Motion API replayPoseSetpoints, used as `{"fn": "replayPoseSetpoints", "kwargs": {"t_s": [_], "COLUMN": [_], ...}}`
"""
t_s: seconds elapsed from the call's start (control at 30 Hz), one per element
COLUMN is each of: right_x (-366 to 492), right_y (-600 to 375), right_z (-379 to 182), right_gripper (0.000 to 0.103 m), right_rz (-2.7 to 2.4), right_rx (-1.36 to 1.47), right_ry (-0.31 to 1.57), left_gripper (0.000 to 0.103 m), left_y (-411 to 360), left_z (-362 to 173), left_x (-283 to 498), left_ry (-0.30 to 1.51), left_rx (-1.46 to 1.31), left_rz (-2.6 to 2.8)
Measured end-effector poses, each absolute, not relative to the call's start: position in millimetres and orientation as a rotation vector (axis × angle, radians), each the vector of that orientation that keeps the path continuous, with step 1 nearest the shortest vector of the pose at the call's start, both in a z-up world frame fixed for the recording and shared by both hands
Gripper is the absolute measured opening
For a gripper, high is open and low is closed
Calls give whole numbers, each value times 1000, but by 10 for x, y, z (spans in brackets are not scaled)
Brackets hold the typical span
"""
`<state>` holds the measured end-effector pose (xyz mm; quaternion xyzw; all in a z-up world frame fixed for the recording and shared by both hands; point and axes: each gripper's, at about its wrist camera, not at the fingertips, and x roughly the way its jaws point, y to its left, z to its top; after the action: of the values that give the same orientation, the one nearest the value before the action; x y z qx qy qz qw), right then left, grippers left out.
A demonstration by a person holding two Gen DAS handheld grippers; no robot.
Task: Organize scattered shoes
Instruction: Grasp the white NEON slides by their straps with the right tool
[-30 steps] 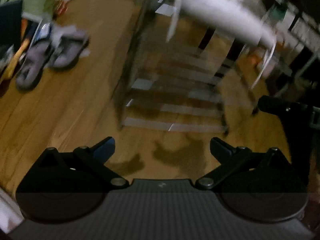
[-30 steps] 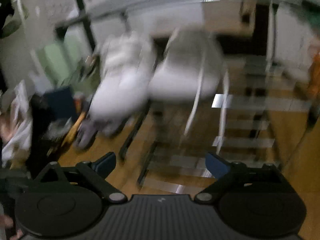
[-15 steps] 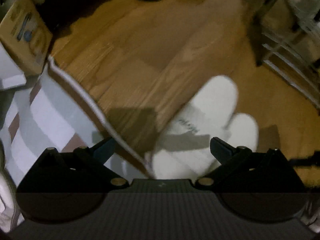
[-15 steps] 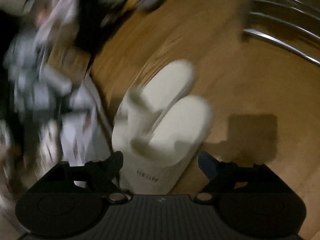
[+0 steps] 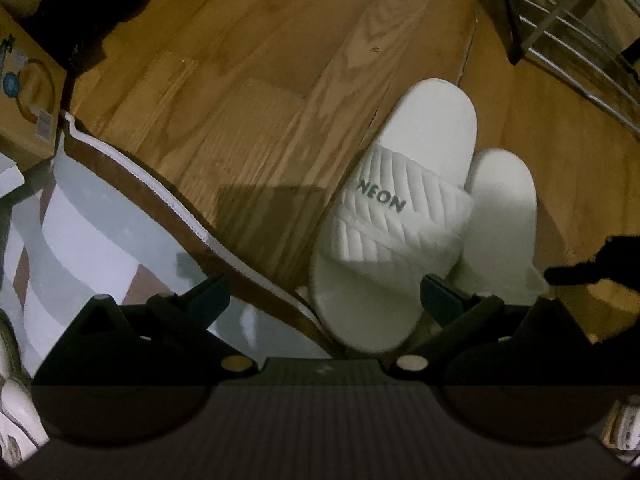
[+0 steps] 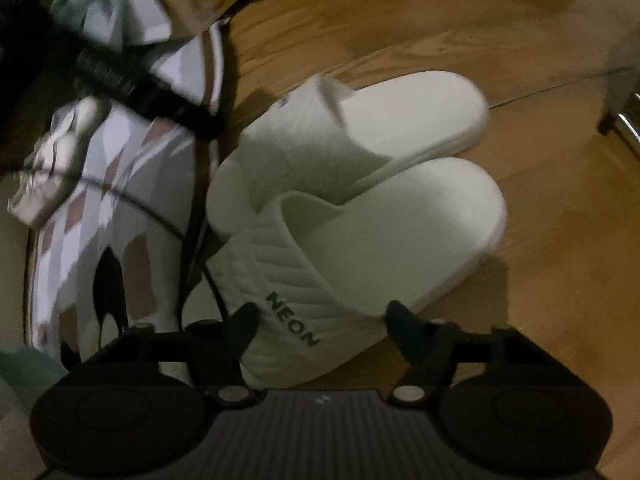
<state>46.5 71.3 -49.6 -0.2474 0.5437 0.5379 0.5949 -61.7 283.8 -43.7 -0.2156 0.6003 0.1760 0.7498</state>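
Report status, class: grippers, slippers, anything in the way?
Right gripper closing around near white slipper. Left gripper open over the other slipper. Striped mat beside them.

Two slides on the floor (image 5: 248,92), side by side and touching. My left claw (image 5: 322,294) is over the left slide (image 5: 404,216); right slide (image 5: 502,216) just beside it. Rug (image 5: 84,220) to the left, its edge at the slide heel. Rack (image 5: 568,28) far right. My right claw (image 6: 320,322) is closing, astride the near slide (image 6: 360,248), pads not seated; other slide (image 6: 352,128) behind.
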Motion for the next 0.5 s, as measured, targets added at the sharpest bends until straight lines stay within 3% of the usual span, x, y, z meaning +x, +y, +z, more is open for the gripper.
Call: {"fn": "replayPoseSetpoints", "kwargs": {"t_s": [0.17,0.3,0.37,0.4,0.43,0.5], "right_x": [614,305,159,57,38,-141], "right_y": [802,792,748,705,708,712], "right_z": [-431,-302,-299,-303,-321,-429], "right_gripper": [54,54,67,83,91,91], "right_rz": [1189,1163,1186,1196,1195,1179], "right_rx": [-582,-739,-735,-718,-724,-781], "right_ry": [1229,1093,1083,1081,1075,1037], "left_gripper": [103,103,103,103,103,103], "left_y": [2832,2835,2896,2924,2948,3003], "left_z": [-264,-223,-218,-205,-191,-142], "left_x": [-653,-727,-786,-794,-818,-879], "left_ry": [1272,1275,1273,1271,1267,1250], "left_rx": [-451,-386,-413,-416,-422,-433], "left_rz": [362,416,434,436,443,466]}}
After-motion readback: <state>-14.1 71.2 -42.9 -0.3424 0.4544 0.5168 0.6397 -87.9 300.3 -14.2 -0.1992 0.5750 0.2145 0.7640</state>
